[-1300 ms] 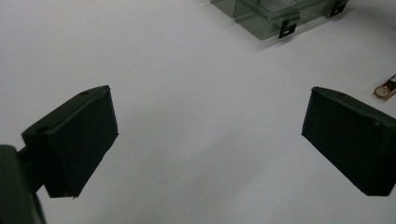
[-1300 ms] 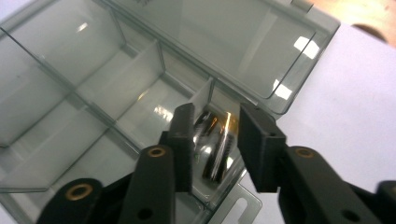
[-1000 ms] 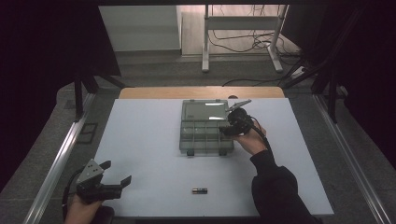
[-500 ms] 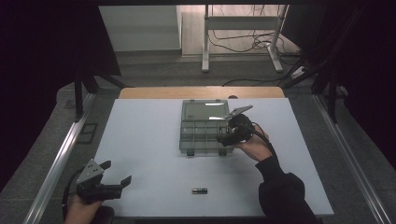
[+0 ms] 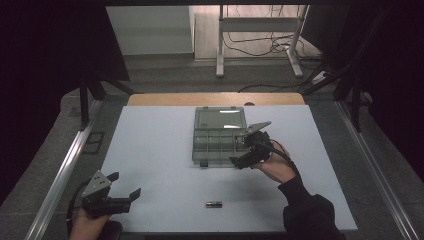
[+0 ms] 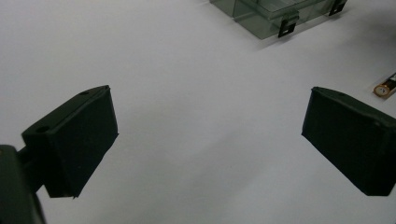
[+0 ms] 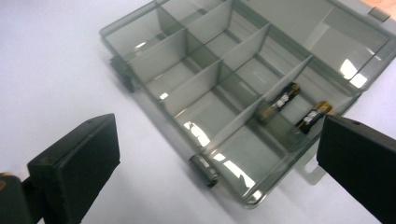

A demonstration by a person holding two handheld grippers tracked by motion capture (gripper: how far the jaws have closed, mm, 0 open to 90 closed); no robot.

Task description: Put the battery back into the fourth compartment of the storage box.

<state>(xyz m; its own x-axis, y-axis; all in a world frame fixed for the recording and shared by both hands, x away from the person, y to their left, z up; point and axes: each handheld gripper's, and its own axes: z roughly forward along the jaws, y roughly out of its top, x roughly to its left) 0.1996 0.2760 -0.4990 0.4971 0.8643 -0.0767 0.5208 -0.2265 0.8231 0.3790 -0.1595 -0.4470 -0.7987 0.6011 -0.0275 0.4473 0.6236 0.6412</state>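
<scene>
**Right gripper leaves the box; one battery waits at the near edge**

Since the earlier frames the right gripper (image 5: 239, 151) has drawn back from over the compartment box (image 5: 218, 131) toward its near right corner, and its jaws have just been opening, with nothing between them.

High view: the box sits open at the far middle of the desk (image 5: 150, 150), lid laid back. The right gripper hangs just off the box's near right corner, jaws apart and empty. A loose battery (image 5: 214, 204) lies near the middle of the desk's near edge, its long axis along that edge. The left gripper (image 5: 125, 186) rests at the near left corner, jaws apart, well apart from the battery. The right hand looks somewhat nearer, with the battery toward the person and a little left of it.

Left gripper view: both jaws stand wide over bare desk; the battery's end (image 6: 386, 87) shows at the right edge, just beyond the right jaw, and the box's corner (image 6: 271, 21) lies far ahead.

Right gripper view: the jaws stand wide and empty above the box (image 7: 201, 70). Two batteries (image 7: 280, 102) (image 7: 314, 116) lie side by side in neighbouring compartments near the right jaw.

Judged from this, the loose battery is next.
</scene>
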